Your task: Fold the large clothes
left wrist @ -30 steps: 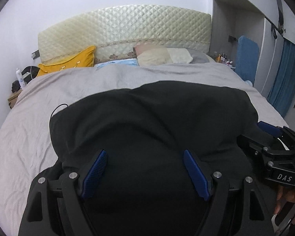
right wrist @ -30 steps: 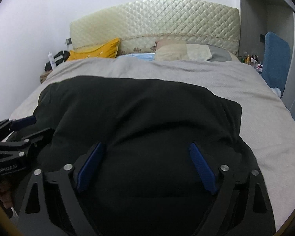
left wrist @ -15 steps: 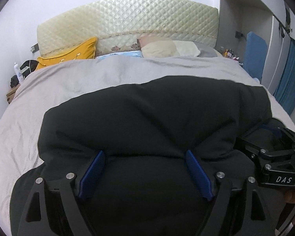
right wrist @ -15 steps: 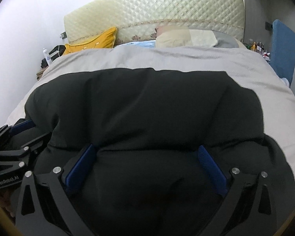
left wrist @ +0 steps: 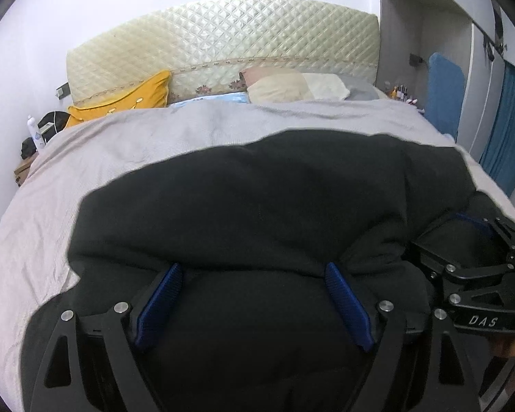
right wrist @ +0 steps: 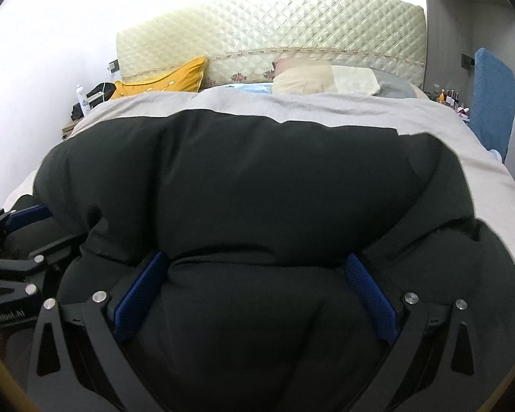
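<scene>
Black garment lies bunched across the bed's near edge. Left gripper and right gripper both have fingers spread wide, fabric bulging between them.

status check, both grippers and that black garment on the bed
Left gripper and right gripper both open, pushed into the bulky black padded garment. Garment bunched on the grey bedspread. Nothing blocking.

A grey-covered bed stands against a white wall, with a quilted cream headboard, yellow cushion, and blue curtain at the right.
</scene>
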`<state>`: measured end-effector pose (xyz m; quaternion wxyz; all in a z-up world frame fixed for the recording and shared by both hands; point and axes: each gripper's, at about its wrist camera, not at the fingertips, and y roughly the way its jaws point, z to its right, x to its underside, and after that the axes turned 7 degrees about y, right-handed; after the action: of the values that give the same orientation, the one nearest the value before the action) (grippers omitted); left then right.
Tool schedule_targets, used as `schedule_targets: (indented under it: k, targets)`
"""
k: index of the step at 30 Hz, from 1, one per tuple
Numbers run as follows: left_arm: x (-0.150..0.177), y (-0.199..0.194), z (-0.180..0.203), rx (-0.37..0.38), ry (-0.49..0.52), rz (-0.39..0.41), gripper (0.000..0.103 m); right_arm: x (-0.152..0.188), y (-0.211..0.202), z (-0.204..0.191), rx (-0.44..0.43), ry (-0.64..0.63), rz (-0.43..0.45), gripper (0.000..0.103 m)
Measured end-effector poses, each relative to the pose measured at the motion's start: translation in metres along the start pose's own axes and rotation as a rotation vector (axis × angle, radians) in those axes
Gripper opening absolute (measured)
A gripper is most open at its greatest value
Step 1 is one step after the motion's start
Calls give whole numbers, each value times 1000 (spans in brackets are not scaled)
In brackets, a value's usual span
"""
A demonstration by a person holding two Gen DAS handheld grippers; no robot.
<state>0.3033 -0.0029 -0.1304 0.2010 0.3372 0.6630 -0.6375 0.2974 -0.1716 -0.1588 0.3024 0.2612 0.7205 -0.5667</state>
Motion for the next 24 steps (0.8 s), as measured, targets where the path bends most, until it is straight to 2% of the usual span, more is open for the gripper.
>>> schedule_targets:
  k: [3, 5, 7, 10, 14, 19, 24]
  targets:
    - [1, -23, -12, -41, 1, 36, 85, -8, -15, 4, -42, -14, -19, 103]
    - [5, -42, -22, -76, 16, 88, 85, -13, -32, 12, -52, -11, 15, 103]
    - [10, -54, -35, -128, 2, 106, 85, -18, -46, 28, -41, 8, 50, 103]
    - [18, -50, -55, -110, -40, 80, 85, -20, -53, 55, -25, 34, 40, 103]
    - [28, -29, -71, -98, -105, 22, 85, -15, -36, 81, -29, 80, -33, 103]
    - [37, -11, -68, -81, -76, -17, 86, -4, -17, 81, 23, 1, -47, 103]
    - [42, -11, -67, -77, -78, -16, 87, 2, -7, 96, -30, 72, -58, 103]
